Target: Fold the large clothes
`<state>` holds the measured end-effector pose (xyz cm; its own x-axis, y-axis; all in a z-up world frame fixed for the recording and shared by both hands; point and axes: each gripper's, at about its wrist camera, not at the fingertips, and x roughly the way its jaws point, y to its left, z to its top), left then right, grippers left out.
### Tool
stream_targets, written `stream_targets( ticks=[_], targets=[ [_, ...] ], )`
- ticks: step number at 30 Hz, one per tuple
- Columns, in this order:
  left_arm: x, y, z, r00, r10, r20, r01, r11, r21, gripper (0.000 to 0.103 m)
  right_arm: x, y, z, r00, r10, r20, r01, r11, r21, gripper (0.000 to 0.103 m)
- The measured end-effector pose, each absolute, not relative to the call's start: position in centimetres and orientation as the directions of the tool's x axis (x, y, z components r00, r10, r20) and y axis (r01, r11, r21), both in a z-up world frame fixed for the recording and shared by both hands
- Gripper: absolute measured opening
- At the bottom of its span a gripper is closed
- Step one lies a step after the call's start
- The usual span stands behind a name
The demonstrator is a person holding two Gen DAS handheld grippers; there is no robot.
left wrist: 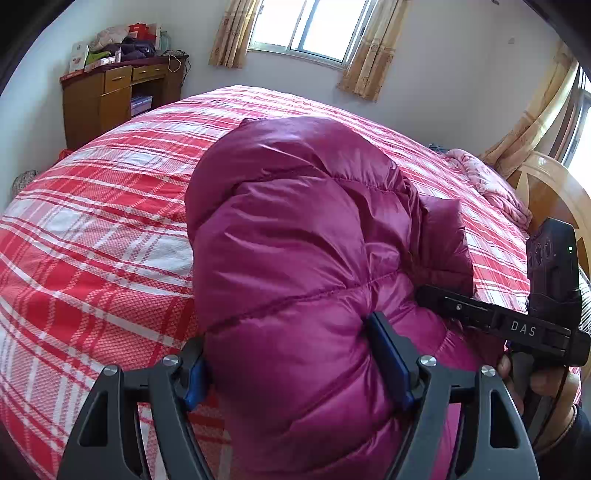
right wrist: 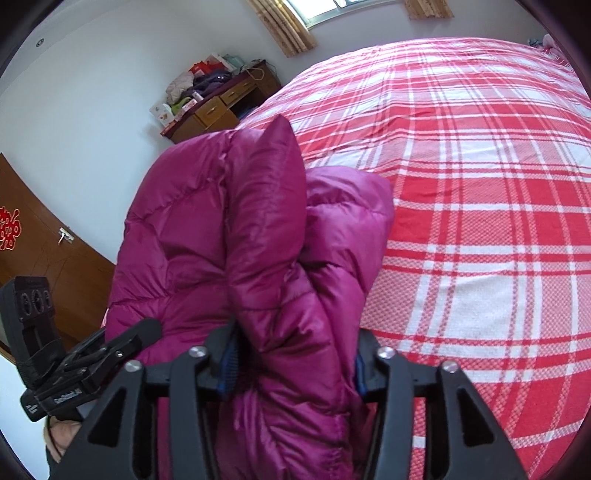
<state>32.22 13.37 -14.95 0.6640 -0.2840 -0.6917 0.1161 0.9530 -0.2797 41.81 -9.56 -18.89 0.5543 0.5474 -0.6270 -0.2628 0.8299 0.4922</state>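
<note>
Bedroom scene from two cameras, each looking along its gripper's fingers at a bed. At far left in the left-wrist view, a wooden desk point(left wrist: 110, 99) stands against the white wall, its top piled with clothes and boxes; a curtained window point(left wrist: 306, 29) sits higher up, to its right. A red-and-white plaid bedspread point(left wrist: 92, 229) covers the whole bed. On it, in the middle of the view, lies a magenta puffer jacket point(left wrist: 295, 240) — quilted, shiny, bunched into a thick folded mound. The left gripper point(left wrist: 295, 373) has this padding between its blue-padded fingers point(left wrist: 388, 354); the jaws stand wide with the jacket bulging through them, and whether the pads press on the cloth cannot be told. To the right, the other handheld tool enters from the edge, its black body marked "DAS", with a hand point(left wrist: 535, 384) on its grip. Behind it a pink blanket point(left wrist: 491, 184) lies crumpled by a wooden headboard point(left wrist: 546, 192). In the right-wrist view, a brown door point(right wrist: 44, 254) with a red paper decoration is at far left, and the left tool appears low beside it. The jacket point(right wrist: 240, 229) rises in the centre, one corner pointing upward. The right gripper point(right wrist: 295, 365) straddles its near folds, jaws partly apart with padding filling the gap — grip uncertain. Bedspread point(right wrist: 480, 221) fills the right side.
</note>
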Motion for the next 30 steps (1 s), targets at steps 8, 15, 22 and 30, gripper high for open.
stream_targets(
  ticks=[8, 15, 22, 30],
  targets=[
    [29.1, 12.8, -10.7, 0.75, -0.182, -0.636, 0.098, 0.981, -0.166, 0.076, 37.6, -11.6, -15.3, 0.679, 0.462, -0.571, -0.24, 0.874, 0.422, 0.083],
    [25.3, 12.3, -6.3, 0.825, -0.164, -0.541, 0.126, 0.986, -0.106, 0.077, 32.1, -11.7, -10.7, 0.774, 0.385, -0.502, -0.236, 0.912, 0.336, 0.086],
    [22.3, 11.7, -3.2, 0.864, -0.199, -0.463, 0.167, 0.98, -0.11, 0.079, 28.3, -10.3, -7.6, 0.813, 0.377, -0.443, -0.274, 0.92, 0.28, 0.089],
    [21.1, 11.6, -1.9, 0.878, -0.223, -0.424, 0.19, 0.974, -0.121, 0.081, 25.9, -9.8, -6.1, 0.834, 0.359, -0.419, -0.277, 0.929, 0.244, 0.091]
  ],
)
